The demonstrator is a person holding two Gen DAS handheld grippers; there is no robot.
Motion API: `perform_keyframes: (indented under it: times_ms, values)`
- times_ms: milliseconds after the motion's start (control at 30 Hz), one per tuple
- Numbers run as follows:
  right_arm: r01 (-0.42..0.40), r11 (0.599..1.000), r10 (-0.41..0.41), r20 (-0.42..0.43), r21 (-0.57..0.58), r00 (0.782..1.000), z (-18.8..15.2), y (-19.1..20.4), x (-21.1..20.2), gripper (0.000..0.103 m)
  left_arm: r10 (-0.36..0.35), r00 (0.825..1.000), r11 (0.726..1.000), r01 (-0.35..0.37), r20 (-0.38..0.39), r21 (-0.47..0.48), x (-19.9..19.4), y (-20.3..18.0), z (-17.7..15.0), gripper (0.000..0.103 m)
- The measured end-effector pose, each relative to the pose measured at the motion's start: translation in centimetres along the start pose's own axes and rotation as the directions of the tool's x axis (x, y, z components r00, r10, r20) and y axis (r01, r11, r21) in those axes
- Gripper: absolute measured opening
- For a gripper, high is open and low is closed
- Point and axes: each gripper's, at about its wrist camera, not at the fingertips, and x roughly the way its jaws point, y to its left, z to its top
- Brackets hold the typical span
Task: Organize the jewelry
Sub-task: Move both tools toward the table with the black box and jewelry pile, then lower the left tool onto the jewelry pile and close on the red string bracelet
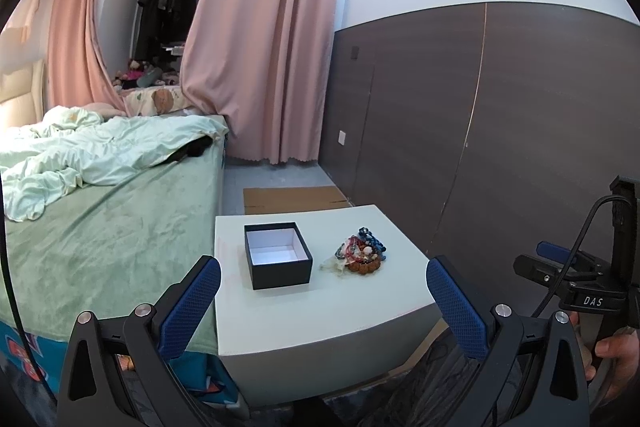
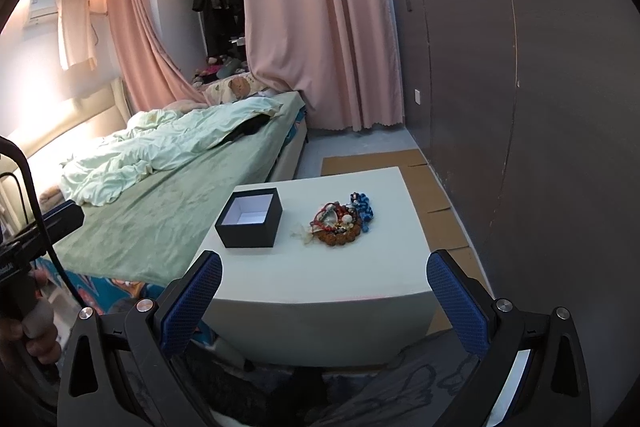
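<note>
A small black box (image 1: 278, 257) with a white inside stands open and empty on a white low table (image 1: 280, 319). A pile of bead bracelets and jewelry (image 1: 362, 251) lies to its right on the table. My left gripper (image 1: 324, 291) is open and empty, held short of the table's near edge. In the right wrist view the box (image 2: 249, 217) and the jewelry pile (image 2: 340, 221) show on the same table (image 2: 320, 283). My right gripper (image 2: 324, 287) is open and empty, also before the near edge.
A bed (image 1: 100, 227) with a green cover and rumpled quilt stands close to the table's left. A dark panelled wall (image 1: 500, 127) runs along the right. Flat cardboard (image 1: 292, 199) lies on the floor behind the table. Pink curtains (image 1: 260, 47) hang at the back.
</note>
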Motion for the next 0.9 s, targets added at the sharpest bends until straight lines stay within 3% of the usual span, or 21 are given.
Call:
perform_keyframes:
  times_ms: [533,900]
  values:
    - [0.011,1.000,-0.011,-0.012,-0.012,1.000,0.1,-0.4,0.5,0.102,-0.038,0.999,0.999,0.038,-0.010,0.000,0.8,-0.7,0.4,0.103]
    - [0.034,0.999,-0.035,-0.060,-0.019,0.998,1.9,-1.5,3.2,0.102,-0.099,0.995,0.995,0.099,-0.035,0.011,5.0,-1.5,2.2,0.103]
